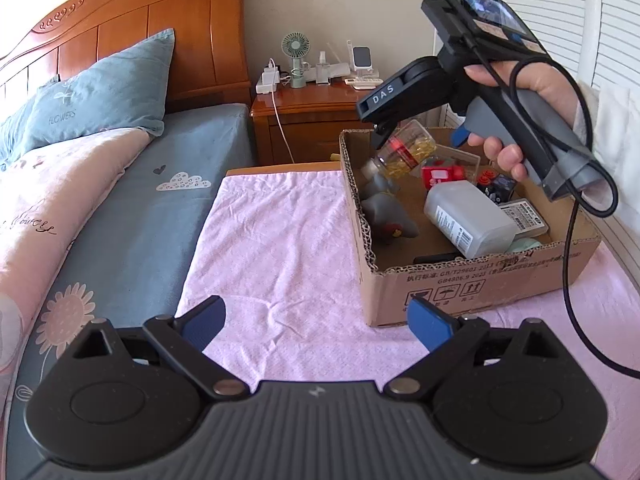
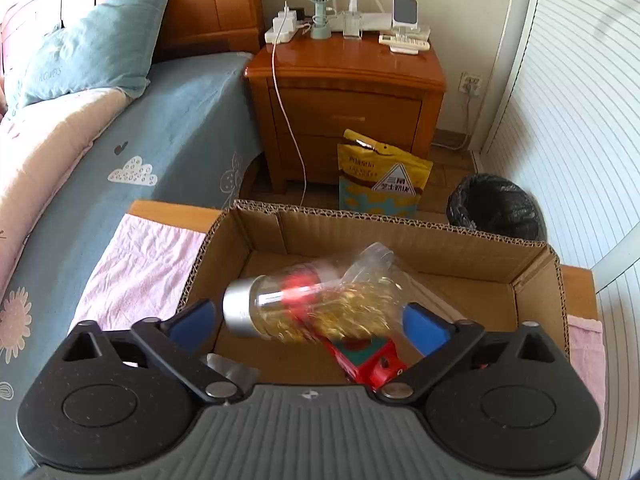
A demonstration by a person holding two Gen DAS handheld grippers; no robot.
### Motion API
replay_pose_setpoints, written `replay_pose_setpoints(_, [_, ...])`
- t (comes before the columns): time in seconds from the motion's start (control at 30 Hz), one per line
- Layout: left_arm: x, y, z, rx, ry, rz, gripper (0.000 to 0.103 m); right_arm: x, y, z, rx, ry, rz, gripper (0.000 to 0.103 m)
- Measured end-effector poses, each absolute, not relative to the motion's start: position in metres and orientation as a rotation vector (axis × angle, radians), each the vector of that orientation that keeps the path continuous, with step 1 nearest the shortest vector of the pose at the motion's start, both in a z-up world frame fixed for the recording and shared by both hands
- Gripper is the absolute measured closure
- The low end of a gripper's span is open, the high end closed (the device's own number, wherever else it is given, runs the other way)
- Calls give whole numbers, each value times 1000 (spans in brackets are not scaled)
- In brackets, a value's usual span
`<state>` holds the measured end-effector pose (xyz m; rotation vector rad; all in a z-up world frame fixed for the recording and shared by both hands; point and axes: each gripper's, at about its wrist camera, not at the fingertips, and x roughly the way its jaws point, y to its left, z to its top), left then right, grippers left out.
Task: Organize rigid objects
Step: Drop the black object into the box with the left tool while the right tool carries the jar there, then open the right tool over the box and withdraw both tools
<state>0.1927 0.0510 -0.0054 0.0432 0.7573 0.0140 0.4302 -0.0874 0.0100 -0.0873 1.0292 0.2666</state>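
Note:
A clear bottle of yellow capsules with a silver cap [image 2: 320,300] is blurred, lying sideways in the air between my right gripper's [image 2: 312,320] wide-open blue pads, over the cardboard box [image 2: 400,232]. It also shows in the left wrist view [image 1: 404,152] just below the right gripper [image 1: 380,136], above the box [image 1: 480,280]. In the box lie a grey toy [image 1: 384,212], a grey-white bottle [image 1: 468,220], a red item [image 1: 442,174] and small packs. My left gripper [image 1: 320,324] is open and empty over the pink cloth [image 1: 280,240].
The box stands on a pink cloth beside a bed with blue sheet [image 1: 132,208] and pillow [image 1: 100,92]. A wooden nightstand [image 2: 344,92] holds a fan, chargers and a phone stand. A yellow snack bag [image 2: 380,176] and black bin [image 2: 496,208] sit on the floor.

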Motion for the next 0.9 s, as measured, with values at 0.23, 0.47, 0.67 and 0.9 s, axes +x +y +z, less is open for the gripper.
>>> replay_pose_setpoints(0.23, [186,51,2,25,738,8,6,408,-96,25,-118,1001,277,0])
replay_pose_setpoints(0.47, [173,42,13,36,712,25,6,363,-121,42,-110,991,269,0])
replay_pose_setpoints(0.67, [163,32,18,35,712,23,6,311,-149,49,-115,983,228,0])
replay_pose_setpoints(0.9, [156,25,16,20,729,24,6,248,-179,43,-117,963,167,0])
